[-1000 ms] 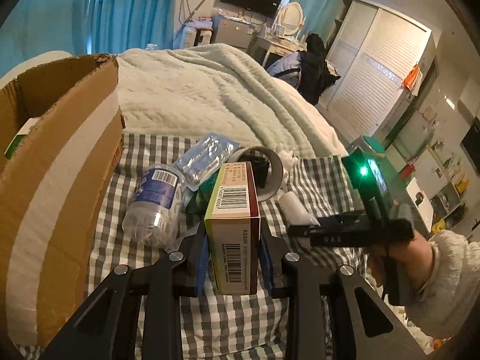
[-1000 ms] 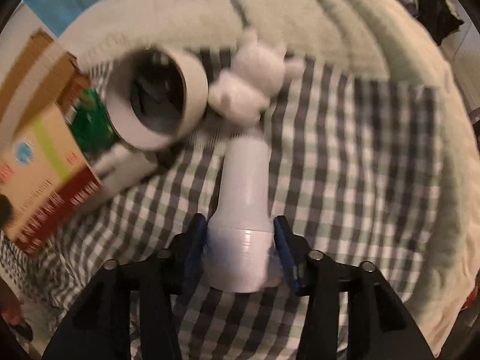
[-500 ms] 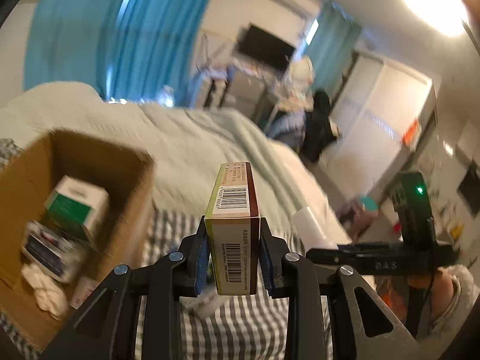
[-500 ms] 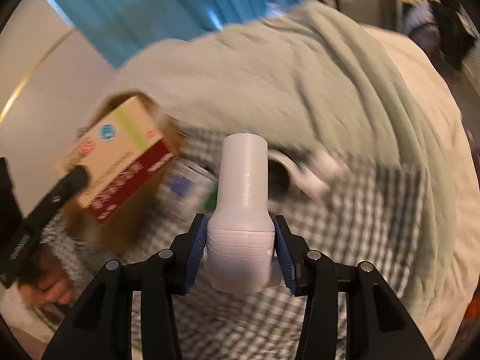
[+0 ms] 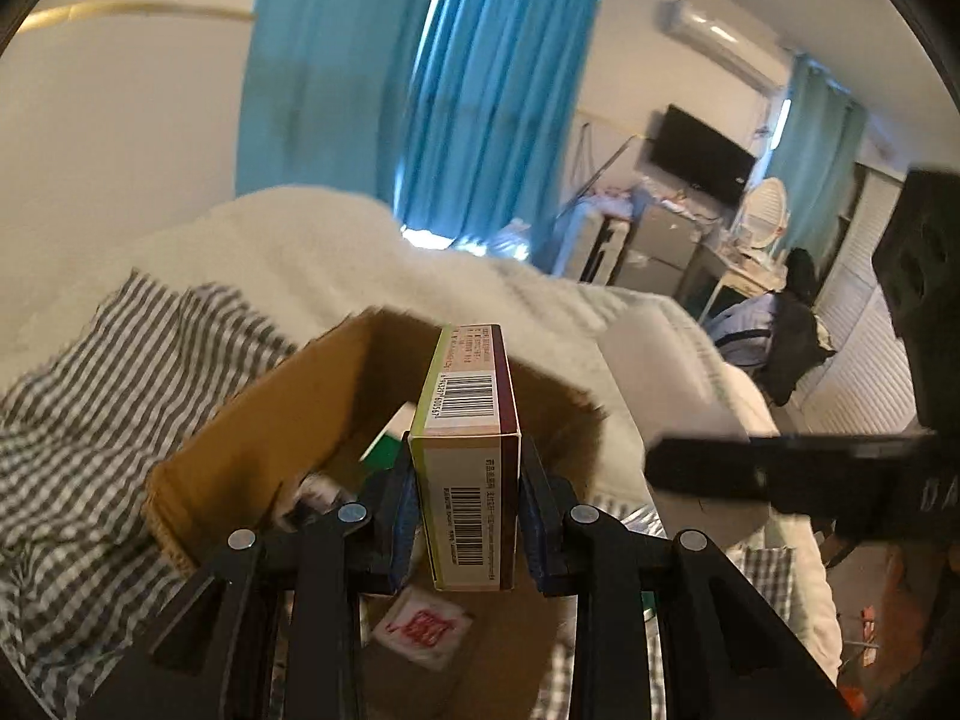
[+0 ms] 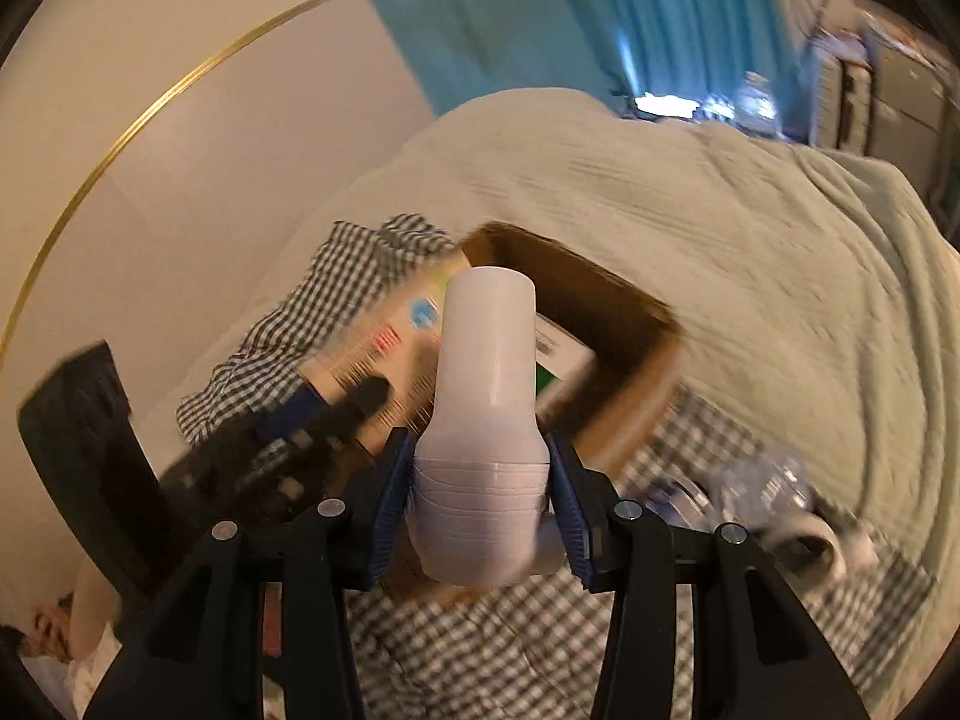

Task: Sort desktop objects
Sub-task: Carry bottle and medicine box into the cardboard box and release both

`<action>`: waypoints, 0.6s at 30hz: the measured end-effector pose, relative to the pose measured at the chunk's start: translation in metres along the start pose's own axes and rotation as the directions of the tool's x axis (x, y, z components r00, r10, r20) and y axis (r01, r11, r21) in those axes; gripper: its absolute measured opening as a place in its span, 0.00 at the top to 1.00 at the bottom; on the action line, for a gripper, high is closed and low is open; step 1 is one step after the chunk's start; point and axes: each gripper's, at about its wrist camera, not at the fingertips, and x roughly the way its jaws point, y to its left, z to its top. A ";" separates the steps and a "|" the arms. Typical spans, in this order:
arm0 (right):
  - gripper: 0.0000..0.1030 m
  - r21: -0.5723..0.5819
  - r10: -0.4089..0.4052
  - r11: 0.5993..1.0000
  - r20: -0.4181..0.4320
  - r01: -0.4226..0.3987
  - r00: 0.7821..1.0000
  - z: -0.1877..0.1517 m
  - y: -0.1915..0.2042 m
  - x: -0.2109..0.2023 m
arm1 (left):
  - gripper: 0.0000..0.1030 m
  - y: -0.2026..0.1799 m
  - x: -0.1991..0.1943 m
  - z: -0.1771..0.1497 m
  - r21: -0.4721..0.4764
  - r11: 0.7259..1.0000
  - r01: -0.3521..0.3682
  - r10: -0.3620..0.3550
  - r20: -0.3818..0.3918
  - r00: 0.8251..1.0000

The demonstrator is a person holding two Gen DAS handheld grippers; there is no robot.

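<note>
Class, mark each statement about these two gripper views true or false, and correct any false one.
1. The left gripper holds a barcoded carton. True.
2. The right gripper is open and holds nothing. False: it is shut on a white bottle.
3. The cardboard box already holds items. True.
4. The curtains are red. False: they are blue.

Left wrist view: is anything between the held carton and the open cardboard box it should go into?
Nothing visible blocks it. The left gripper holds the carton above the cardboard box, whose top is open; a few items already lie inside.
</note>
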 end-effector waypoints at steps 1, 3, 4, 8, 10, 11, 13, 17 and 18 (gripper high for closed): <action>0.57 0.006 0.006 1.000 0.004 -0.006 1.000 0.002 0.001 0.009 | 0.72 0.005 0.002 -0.002 -0.003 1.000 -0.013 0.013 -0.005 1.000; 0.57 0.003 0.004 1.000 0.007 -0.004 1.000 0.006 0.004 0.022 | 0.71 0.016 0.007 -0.009 -0.001 0.999 -0.051 0.051 -0.020 0.998; 0.56 0.004 0.001 1.000 0.013 -0.001 1.000 0.008 0.006 0.027 | 0.71 0.020 0.010 -0.011 -0.003 0.998 -0.060 0.060 -0.027 0.998; 0.38 0.055 0.013 0.998 0.061 -0.017 0.998 0.009 0.003 0.026 | 0.67 0.030 0.012 -0.016 -0.010 0.996 -0.083 0.083 -0.044 0.996; 0.37 0.073 0.002 0.997 0.074 -0.007 0.997 0.011 -0.004 0.022 | 0.50 0.032 0.009 -0.017 -0.004 0.996 -0.087 0.087 -0.035 0.996; 0.37 0.071 -0.010 0.997 0.081 0.005 0.997 0.011 -0.004 0.017 | 0.37 0.031 0.006 -0.017 -0.004 0.996 -0.087 0.087 -0.027 0.996; 0.37 0.053 -0.045 0.998 0.099 0.040 0.994 0.008 -0.007 0.007 | 0.29 0.027 -0.002 -0.017 -0.005 0.997 -0.078 0.078 -0.003 0.997; 0.37 0.031 -0.141 0.990 0.145 0.138 0.979 -0.011 -0.018 -0.028 | 0.23 0.005 -0.015 -0.017 0.037 0.998 -0.048 0.048 0.006 0.999; 0.37 0.037 -0.157 0.988 0.153 0.153 0.976 -0.016 -0.022 -0.036 | 0.22 -0.001 -0.017 -0.017 0.047 0.998 -0.037 0.036 0.003 0.999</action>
